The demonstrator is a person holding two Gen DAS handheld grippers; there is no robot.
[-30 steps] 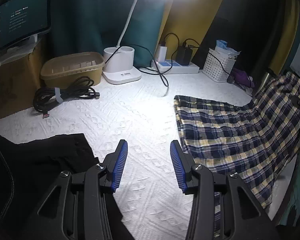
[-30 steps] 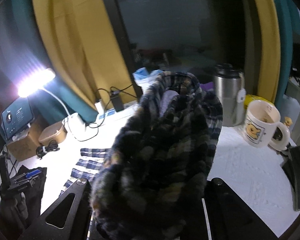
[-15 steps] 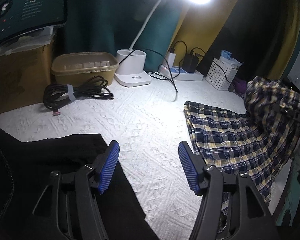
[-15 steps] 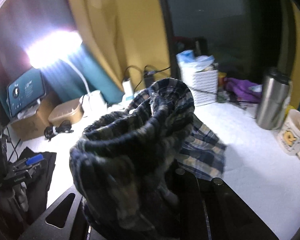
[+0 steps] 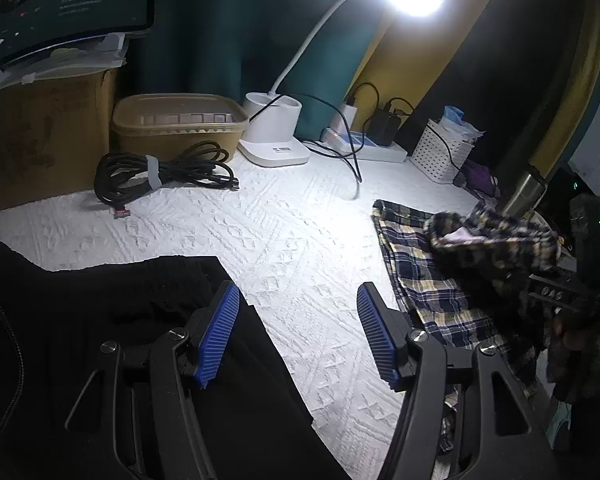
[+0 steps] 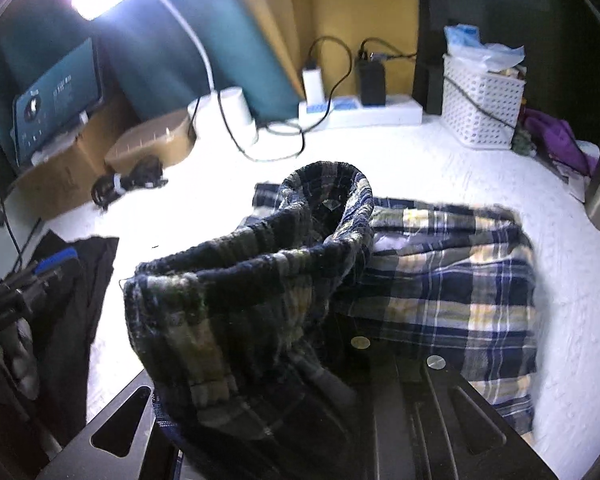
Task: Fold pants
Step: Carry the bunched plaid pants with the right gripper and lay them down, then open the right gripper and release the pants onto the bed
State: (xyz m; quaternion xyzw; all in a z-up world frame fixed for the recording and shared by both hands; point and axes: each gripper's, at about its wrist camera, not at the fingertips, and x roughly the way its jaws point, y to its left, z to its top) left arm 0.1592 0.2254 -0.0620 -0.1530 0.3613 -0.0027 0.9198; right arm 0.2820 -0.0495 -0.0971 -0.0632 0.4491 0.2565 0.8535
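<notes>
Right gripper: jaws narrow, clamped on a bunched band of the plaid pants, probably the waistband; the fingertips are buried in cloth. The bunch stands raised above the surface in a loose loop.

Left gripper: jaws apart, nothing between the blue ribbed pads. It hangs above the near edge of the surface, half over a black garment lying at the near left corner.

Plaid pants: thin woven cloth, partly spread flat on the right side of the white textured cover, the rest lifted toward the right gripper. Judged light, limp and fully soft; will sag and crease wherever unsupported, unlikely to slip on the rough cover. Best taken at a thick seam: waistband or leg hem, one corner per gripper, so the fold line stays straight.

Far edge, left to right: coiled black cable, tan lidded tub, white lamp base, power strip, white perforated basket. All well apart from the pants.
</notes>
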